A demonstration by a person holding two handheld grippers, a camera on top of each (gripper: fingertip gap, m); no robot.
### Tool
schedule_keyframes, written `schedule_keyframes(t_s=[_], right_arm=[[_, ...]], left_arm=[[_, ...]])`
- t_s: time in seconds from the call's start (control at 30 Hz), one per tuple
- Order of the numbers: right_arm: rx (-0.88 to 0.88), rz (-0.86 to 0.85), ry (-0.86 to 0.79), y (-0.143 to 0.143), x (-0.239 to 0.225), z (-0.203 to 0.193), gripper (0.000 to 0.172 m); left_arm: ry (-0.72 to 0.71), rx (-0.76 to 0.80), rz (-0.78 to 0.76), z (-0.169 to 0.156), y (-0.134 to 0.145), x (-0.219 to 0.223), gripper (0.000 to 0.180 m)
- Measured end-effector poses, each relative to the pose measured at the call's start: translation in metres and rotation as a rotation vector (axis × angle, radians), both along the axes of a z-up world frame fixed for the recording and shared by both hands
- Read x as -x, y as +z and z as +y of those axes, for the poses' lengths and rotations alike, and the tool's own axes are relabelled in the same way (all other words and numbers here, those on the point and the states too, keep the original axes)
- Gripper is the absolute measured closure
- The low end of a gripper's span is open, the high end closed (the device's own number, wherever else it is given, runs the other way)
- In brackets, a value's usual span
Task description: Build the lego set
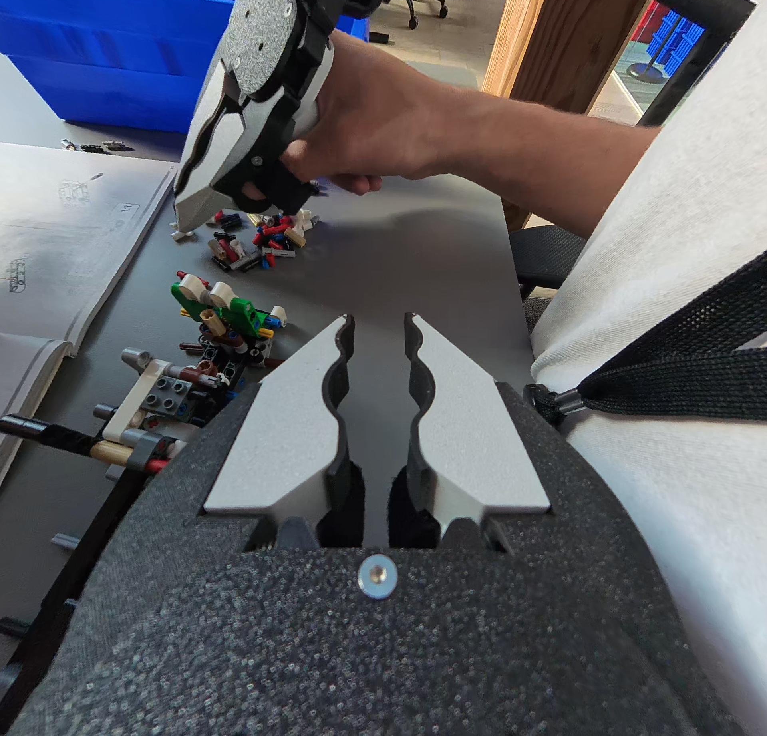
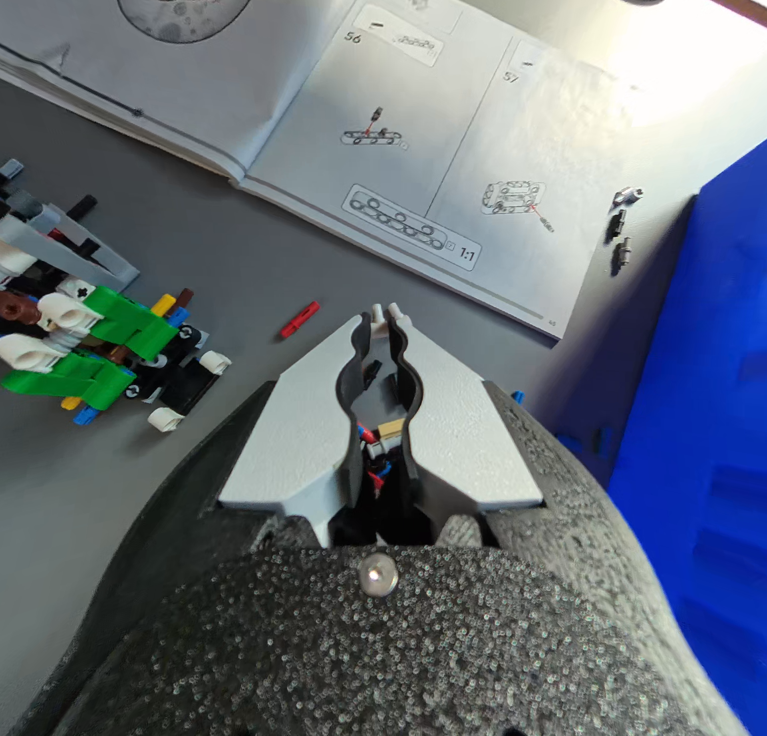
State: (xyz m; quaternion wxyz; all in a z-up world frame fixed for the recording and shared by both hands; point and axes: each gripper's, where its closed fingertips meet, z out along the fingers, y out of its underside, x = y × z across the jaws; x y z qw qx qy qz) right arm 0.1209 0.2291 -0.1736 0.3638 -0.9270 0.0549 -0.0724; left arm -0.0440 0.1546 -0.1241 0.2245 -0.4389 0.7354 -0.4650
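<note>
My right gripper (image 2: 379,317) is shut on a small white connector piece (image 2: 377,311); its two pins stick out past the fingertips. In the left wrist view a hand holds that gripper (image 1: 182,218) tips down, with the white piece (image 1: 181,235) at the table surface beside a pile of small coloured pins (image 1: 265,238). My left gripper (image 1: 378,317) is open and empty above bare grey table (image 1: 394,259). A partly built brick model with green and white parts (image 1: 216,326) lies to its left and also shows in the right wrist view (image 2: 103,342).
An open instruction booklet (image 2: 415,135) lies beyond the right gripper. A blue bin (image 2: 705,342) stands to its right, with a few small dark parts (image 2: 620,234) beside it. A loose red pin (image 2: 299,318) lies left of the fingertips. The table's edge and a chair (image 1: 543,255) are at the right. Tip to tip, the grippers are about 20 cm apart.
</note>
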Motion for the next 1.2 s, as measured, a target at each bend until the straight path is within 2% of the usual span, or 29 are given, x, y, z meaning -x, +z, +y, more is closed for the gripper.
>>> schedule_keyframes(t_s=[0.03, 0.13, 0.27, 0.4, 0.5, 0.67, 0.97, 1.1, 1.2], right_arm=[[-0.012, -0.018, -0.038, 0.004, -0.009, -0.001, 0.165], [0.007, -0.02, -0.113, 0.0, -0.026, -0.005, 0.165], [0.024, 0.018, -0.116, -0.014, -0.028, -0.004, 0.164], [-0.002, 0.02, -0.115, -0.009, -0.028, -0.006, 0.154], [-0.016, 0.031, -0.127, -0.003, -0.026, -0.017, 0.154], [0.007, 0.067, -0.138, -0.01, -0.021, -0.024, 0.155], [0.006, 0.042, -0.15, -0.009, -0.024, -0.019, 0.157], [-0.032, 0.043, -0.12, 0.001, -0.021, -0.004, 0.157], [-0.008, 0.036, -0.1, -0.004, -0.02, 0.005, 0.157]], left_arm=[[0.0, 0.001, 0.0, 0.0, 0.0, 0.0, 0.159], [0.0, -0.006, -0.002, 0.0, 0.0, 0.0, 0.158], [0.0, -0.006, -0.004, 0.0, 0.001, 0.0, 0.159], [-0.002, -0.01, 0.0, -0.001, 0.0, 0.0, 0.158], [-0.005, -0.009, 0.003, -0.002, -0.001, 0.0, 0.159], [-0.015, -0.009, 0.005, -0.004, -0.002, -0.001, 0.158], [-0.012, -0.008, 0.008, -0.002, -0.002, 0.0, 0.158], [-0.012, -0.006, 0.006, -0.002, -0.002, 0.0, 0.158], [-0.011, -0.013, 0.007, -0.003, -0.002, 0.0, 0.158]])
